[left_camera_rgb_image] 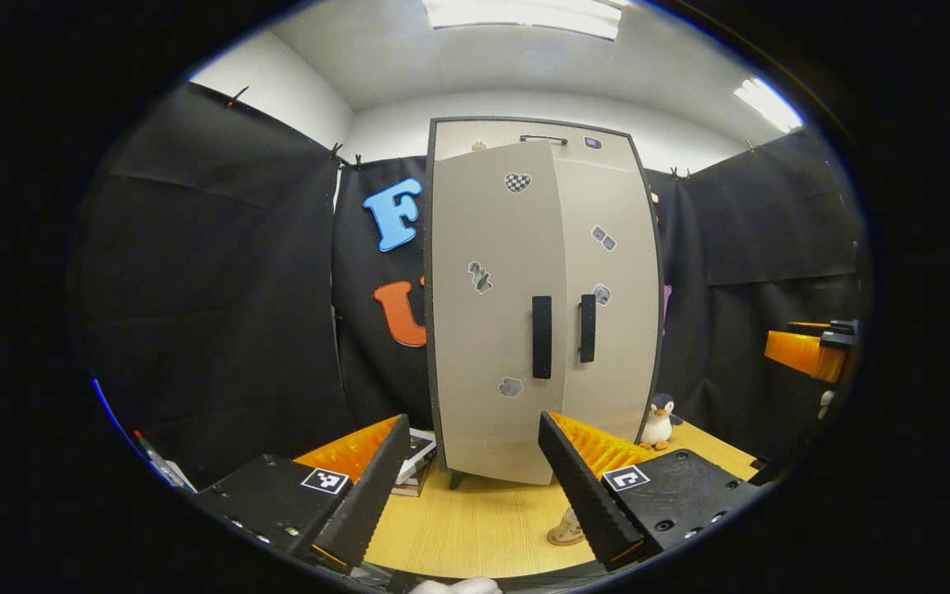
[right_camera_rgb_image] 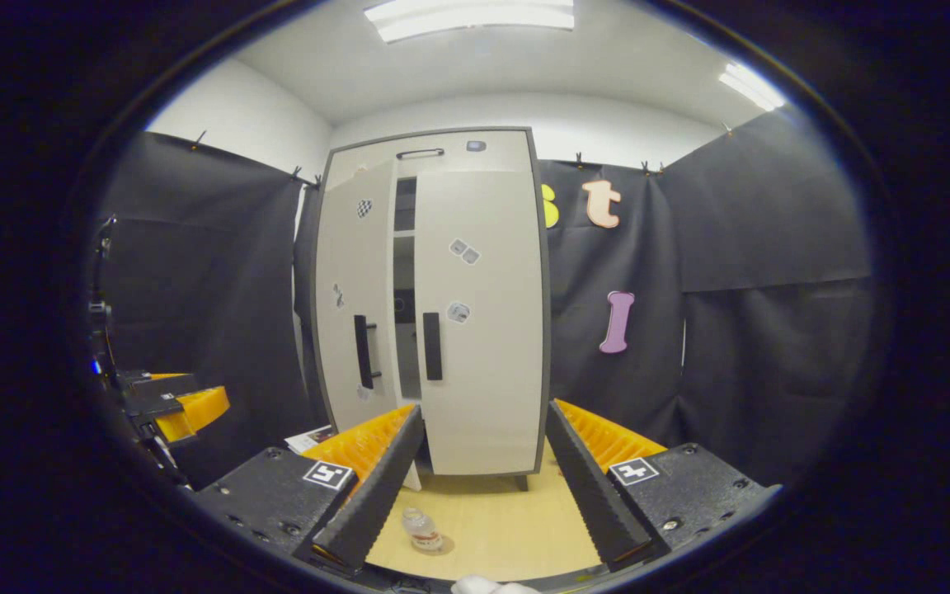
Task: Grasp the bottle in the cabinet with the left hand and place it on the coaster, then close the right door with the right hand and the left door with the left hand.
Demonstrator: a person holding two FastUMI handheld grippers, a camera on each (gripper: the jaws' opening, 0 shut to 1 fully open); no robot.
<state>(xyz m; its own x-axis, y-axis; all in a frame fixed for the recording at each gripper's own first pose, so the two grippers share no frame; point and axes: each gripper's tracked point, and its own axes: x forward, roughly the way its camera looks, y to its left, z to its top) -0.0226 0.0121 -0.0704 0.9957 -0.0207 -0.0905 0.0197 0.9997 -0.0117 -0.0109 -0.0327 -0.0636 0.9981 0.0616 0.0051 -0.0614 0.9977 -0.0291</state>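
Note:
A tall grey cabinet (left_camera_rgb_image: 541, 132) stands on the wooden table (left_camera_rgb_image: 483, 520). Its right door (left_camera_rgb_image: 611, 289) lies flat against the frame, and its left door (left_camera_rgb_image: 496, 313) hangs slightly ajar. In the right gripper view a dark gap (right_camera_rgb_image: 405, 289) between the left door (right_camera_rgb_image: 355, 305) and the right door (right_camera_rgb_image: 479, 322) shows shelves inside. A small clear bottle (right_camera_rgb_image: 423, 528) stands upright on a coaster in front of the cabinet; in the left gripper view the bottle (left_camera_rgb_image: 566, 528) is half hidden by a finger. My left gripper (left_camera_rgb_image: 472, 421) and right gripper (right_camera_rgb_image: 485, 408) are open, empty and short of the doors.
A toy penguin (left_camera_rgb_image: 658, 419) sits at the cabinet's right foot, and a stack of books (left_camera_rgb_image: 417, 462) lies at its left foot. The right gripper (left_camera_rgb_image: 813, 351) shows far right in the left gripper view; the left gripper (right_camera_rgb_image: 182, 408) shows far left in the right gripper view.

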